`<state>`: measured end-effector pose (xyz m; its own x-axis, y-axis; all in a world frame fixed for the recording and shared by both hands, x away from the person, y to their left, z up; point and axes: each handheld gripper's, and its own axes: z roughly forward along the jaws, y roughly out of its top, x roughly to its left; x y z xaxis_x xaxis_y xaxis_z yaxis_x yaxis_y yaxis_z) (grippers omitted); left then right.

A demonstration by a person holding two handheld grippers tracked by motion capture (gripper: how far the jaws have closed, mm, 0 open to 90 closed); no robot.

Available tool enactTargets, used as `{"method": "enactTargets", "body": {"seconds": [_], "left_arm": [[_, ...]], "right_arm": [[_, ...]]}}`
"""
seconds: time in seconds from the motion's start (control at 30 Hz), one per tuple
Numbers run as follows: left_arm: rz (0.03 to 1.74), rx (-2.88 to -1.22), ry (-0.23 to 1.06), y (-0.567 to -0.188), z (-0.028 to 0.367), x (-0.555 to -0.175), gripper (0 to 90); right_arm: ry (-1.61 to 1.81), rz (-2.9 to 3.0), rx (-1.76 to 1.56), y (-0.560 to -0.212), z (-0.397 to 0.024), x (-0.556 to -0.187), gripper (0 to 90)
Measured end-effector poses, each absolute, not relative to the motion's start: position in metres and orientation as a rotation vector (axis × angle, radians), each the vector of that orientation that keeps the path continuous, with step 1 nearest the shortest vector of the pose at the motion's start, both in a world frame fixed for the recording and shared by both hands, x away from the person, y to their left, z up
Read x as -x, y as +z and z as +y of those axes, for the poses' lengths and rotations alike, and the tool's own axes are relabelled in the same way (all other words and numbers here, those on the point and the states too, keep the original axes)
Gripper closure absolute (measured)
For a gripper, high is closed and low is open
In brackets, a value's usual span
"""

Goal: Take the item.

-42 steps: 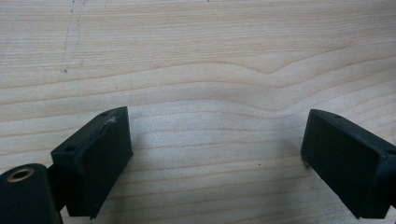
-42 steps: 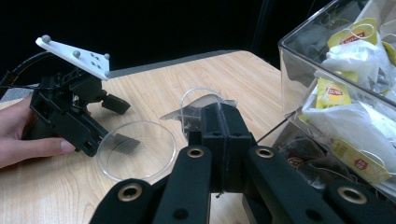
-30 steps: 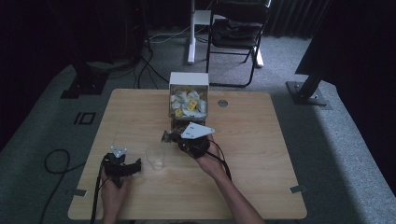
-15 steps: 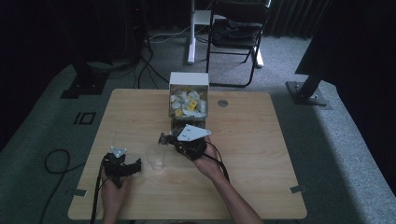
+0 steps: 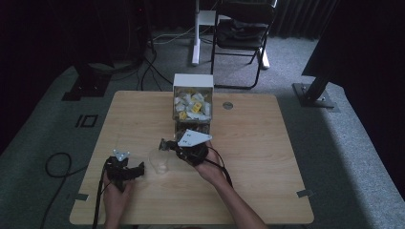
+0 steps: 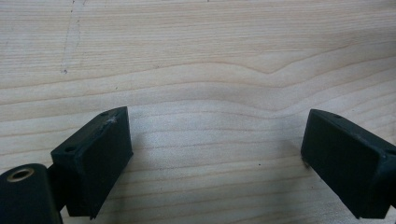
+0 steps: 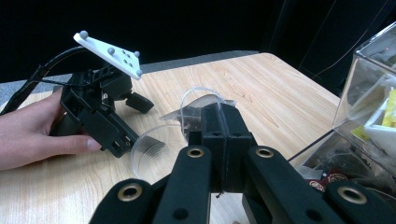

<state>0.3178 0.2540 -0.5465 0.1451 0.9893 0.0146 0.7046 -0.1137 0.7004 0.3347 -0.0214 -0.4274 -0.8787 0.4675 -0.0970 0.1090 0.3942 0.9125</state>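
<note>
The clear plastic cup [image 5: 160, 162] stands on the surface between both hands — light, thin-walled, easily crushed, best pinched at the rim. The right hand-held gripper [image 7: 223, 122] is clamped on that rim; the left hand-held gripper [image 6: 215, 158] rests agape.

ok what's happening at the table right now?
A person works with two handheld grippers. The right gripper is shut on a small dark packet with a clear wrapper, held above a clear plastic cup on the wooden table. A clear box of packets stands just behind. The left gripper sits open beside the cup, holding nothing.
</note>
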Motion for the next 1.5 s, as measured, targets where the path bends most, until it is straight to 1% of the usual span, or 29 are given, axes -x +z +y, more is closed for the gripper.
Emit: {"method": "enactTargets", "body": {"seconds": [0.93,0.97,1.0,1.03,1.07,1.13,1.17,1.2,1.27,1.5], "left_arm": [[1.616,-1.88,0.676,-0.546,0.254,-0.318,9.3],[1.616,-1.881,0.676,-0.546,0.254,-0.318,9.3],[1.616,-1.881,0.676,-0.546,0.254,-0.318,9.3],[1.616,-1.882,0.676,-0.546,0.254,-0.318,9.3],[1.616,-1.88,0.676,-0.546,0.254,-0.318,9.3],[1.616,-1.881,0.676,-0.546,0.254,-0.318,9.3],[1.616,-1.881,0.676,-0.546,0.254,-0.318,9.3],[1.616,-1.881,0.676,-0.546,0.254,-0.318,9.3],[1.616,-1.88,0.676,-0.546,0.254,-0.318,9.3],[1.617,-1.876,0.677,-0.547,0.254,-0.318,9.3]], "right_arm": [[1.478,2.358,-0.466,-0.435,-0.004,-0.329,89.6],[1.477,2.352,-0.477,-0.436,-0.003,-0.329,81.7],[1.489,2.364,-0.489,-0.437,-0.003,-0.33,68.7],[1.489,2.364,-0.489,-0.437,-0.003,-0.33,68.7],[1.498,2.384,-0.494,-0.438,-0.002,-0.331,55.5],[1.496,2.4,-0.493,-0.439,-0.002,-0.331,47.6],[1.492,2.4,-0.494,-0.44,-0.002,-0.331,45.7],[1.492,2.4,-0.494,-0.44,-0.002,-0.331,45.7],[1.493,2.415,-0.493,-0.44,-0.001,-0.331,41.4],[1.491,2.441,-0.473,-0.443,0.0,-0.329,36.7]]}}
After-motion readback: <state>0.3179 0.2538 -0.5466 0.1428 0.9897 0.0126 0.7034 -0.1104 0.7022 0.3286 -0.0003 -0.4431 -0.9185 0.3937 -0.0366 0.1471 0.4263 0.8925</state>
